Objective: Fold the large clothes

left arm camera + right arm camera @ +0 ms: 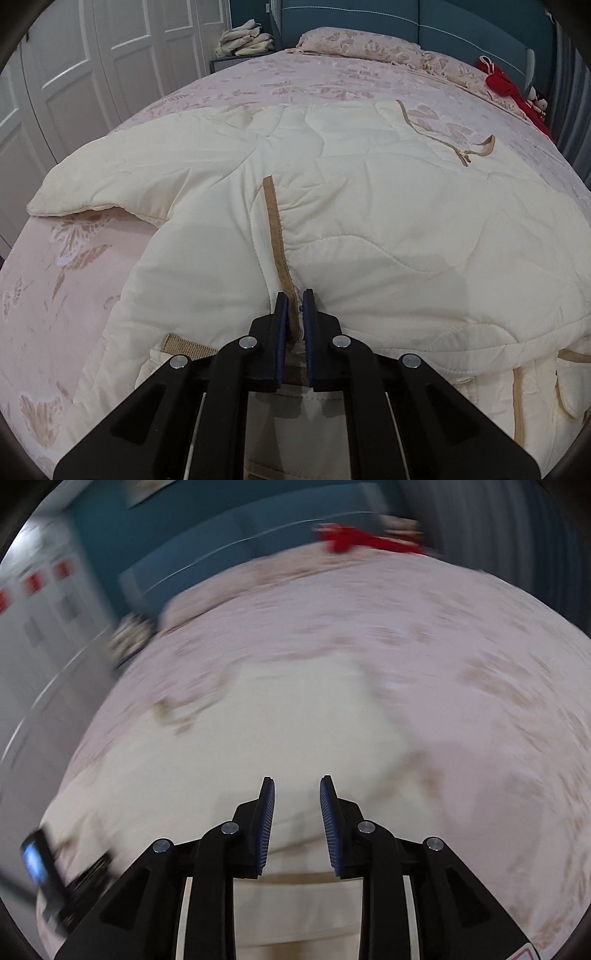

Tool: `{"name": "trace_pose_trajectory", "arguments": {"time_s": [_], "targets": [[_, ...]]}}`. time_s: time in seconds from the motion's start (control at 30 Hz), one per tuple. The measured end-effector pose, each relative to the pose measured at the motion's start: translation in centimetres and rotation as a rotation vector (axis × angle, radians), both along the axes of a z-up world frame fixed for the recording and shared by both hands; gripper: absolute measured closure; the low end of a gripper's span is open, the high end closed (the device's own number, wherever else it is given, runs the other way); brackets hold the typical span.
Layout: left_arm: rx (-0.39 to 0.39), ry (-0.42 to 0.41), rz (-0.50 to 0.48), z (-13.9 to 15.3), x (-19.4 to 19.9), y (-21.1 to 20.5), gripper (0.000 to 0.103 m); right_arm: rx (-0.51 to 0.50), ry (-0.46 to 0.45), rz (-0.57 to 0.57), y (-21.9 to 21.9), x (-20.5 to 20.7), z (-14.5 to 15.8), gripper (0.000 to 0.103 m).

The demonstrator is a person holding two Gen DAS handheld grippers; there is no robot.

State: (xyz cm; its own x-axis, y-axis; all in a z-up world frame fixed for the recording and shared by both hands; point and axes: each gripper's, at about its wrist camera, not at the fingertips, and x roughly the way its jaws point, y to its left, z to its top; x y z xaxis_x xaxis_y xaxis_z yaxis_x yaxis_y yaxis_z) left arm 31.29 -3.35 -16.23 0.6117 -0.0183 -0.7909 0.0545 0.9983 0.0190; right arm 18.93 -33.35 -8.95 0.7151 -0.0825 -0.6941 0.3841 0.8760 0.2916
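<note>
Cream quilted coat spread on bed.

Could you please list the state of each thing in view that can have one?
Cream quilted jacket: spread on the bed, not yet folded flat.
Tan-trimmed edge: pinched at its near end.
Left gripper: jaws shut on the tan-trimmed edge.
Right gripper: jaws open, nothing between them.
Wardrobe doors: closed.
Bed: covered by a pink patterned spread.

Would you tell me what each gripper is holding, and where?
Left gripper pinches the cream jacket at its tan-trimmed edge. Right gripper holds nothing.
</note>
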Motion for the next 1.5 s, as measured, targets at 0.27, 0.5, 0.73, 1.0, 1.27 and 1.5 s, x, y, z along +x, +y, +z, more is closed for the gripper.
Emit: {"name": "trace_pose_trajectory", "arguments": {"time_s": [0.27, 0.5, 0.73, 1.0, 1.27, 1.5], "targets": [[-0.041, -0.03, 0.001, -0.3, -0.4, 0.5, 0.095, -0.017, 0.127, 0.214, 8.8, 6.2, -5.1, 0.078], [-0.053, -0.051, 0.003, -0.6, -0.8, 0.7, 0.094, -0.062, 0.106, 0.195, 9.1, 6.0, -8.1, 0.082], [-0.045, -0.059, 0.003, -0.7, -1.0, 0.5, 0.094, -0.124, 0.091, 0.19, 9.9, 5.5, -8.6, 0.082], [-0.407, -0.038, 0.128, 4.3, -1.1, 9.8, 0.018, -0.142, 0.09, 0.187, 9.9, 5.6, -8.6, 0.083], [-0.386, -0.064, 0.504, 6.0, 6.1, 31.5, 0.011, -0.14, 0.08, 0.184, 9.9, 5.5, -8.7, 0.082], [-0.444, 0.03, 0.726, 1.8, 10.2, 42.8, 0.016, -0.164, 0.082, 0.182, 10.1, 5.6, -8.7, 0.082]]}}
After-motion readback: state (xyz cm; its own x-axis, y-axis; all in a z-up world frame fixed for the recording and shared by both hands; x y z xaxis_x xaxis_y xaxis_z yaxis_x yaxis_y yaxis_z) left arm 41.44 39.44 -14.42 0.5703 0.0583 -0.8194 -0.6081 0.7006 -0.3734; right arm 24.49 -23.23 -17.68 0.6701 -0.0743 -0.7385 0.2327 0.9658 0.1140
